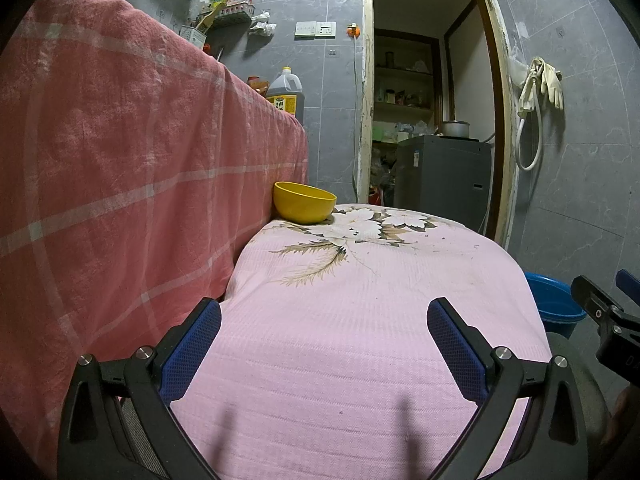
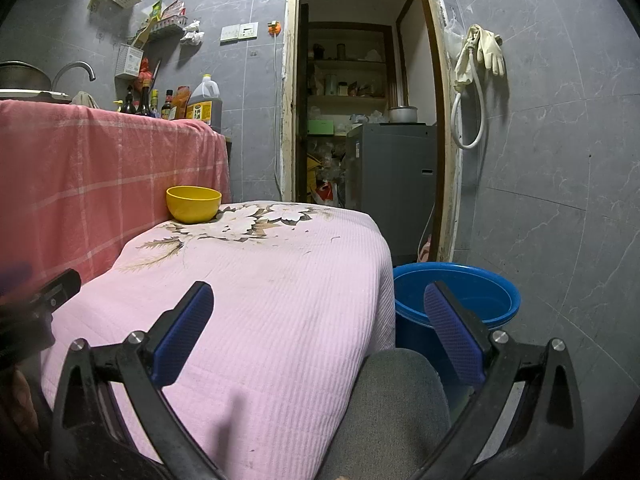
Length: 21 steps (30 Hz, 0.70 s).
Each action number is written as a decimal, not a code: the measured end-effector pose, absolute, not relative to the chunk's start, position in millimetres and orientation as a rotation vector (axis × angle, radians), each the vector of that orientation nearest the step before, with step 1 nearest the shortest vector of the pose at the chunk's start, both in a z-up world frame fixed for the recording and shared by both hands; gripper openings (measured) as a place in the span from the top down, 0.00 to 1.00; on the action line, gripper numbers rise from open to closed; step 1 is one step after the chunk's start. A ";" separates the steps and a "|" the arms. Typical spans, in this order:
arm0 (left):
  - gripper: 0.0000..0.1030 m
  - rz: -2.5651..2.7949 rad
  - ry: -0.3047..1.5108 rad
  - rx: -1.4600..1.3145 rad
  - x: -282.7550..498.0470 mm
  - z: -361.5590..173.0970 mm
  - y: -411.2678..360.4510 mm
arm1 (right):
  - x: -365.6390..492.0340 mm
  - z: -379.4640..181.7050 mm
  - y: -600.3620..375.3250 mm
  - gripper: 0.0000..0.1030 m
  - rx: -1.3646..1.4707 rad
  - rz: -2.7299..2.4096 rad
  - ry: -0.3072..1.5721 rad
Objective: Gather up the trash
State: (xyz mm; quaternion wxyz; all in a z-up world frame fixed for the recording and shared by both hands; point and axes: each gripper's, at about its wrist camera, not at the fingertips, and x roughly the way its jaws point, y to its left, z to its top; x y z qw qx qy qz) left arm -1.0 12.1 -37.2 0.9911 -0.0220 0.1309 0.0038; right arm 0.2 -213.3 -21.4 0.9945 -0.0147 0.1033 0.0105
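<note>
**Both grippers hovering empty over the pink cloth**

You are holding the left gripper [image 1: 324, 312] and right gripper [image 2: 318, 296] with fingers spread wide, gripping nothing. The yellow bowl [image 2: 193, 204] is sitting at the pink cloth's [image 2: 260, 280] far corner; the blue bucket [image 2: 456, 300] is standing beside its right edge.

No lettering is showing clearly enough to be read in either view. The yellow label on the oil jug [image 2: 203, 101] behind the red checked cloth [image 2: 100, 168] is carrying dark characters, but they are appearing too small and blurred to make out, and the same is holding for the colourful packets in the wall rack [image 2: 170, 14]. A few pale marks are showing on the black body at the right edge of the left wrist view, yet they are not resolving into legible letters.
</note>
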 end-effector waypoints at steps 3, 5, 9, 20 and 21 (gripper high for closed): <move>0.02 0.008 0.263 -0.044 -1.0 -37.2 12.0 | 0.0 -21.7 -212.7 0.00 -0.030 0.020 0.208; 0.02 0.008 0.263 -0.044 -1.2 -37.2 12.3 | -0.1 -22.4 -211.4 0.00 -0.030 0.020 0.208; 0.02 0.008 0.263 -0.044 -1.1 -37.2 12.2 | -0.5 -22.5 -211.2 0.00 -0.030 0.020 0.209; 0.02 0.008 0.264 -0.045 -1.1 -37.3 12.8 | 0.0 -21.7 -211.7 0.00 -0.029 0.020 0.209; 0.02 0.007 0.264 -0.045 -1.1 -37.3 12.8 | -0.3 -21.9 -211.5 0.00 -0.029 0.020 0.209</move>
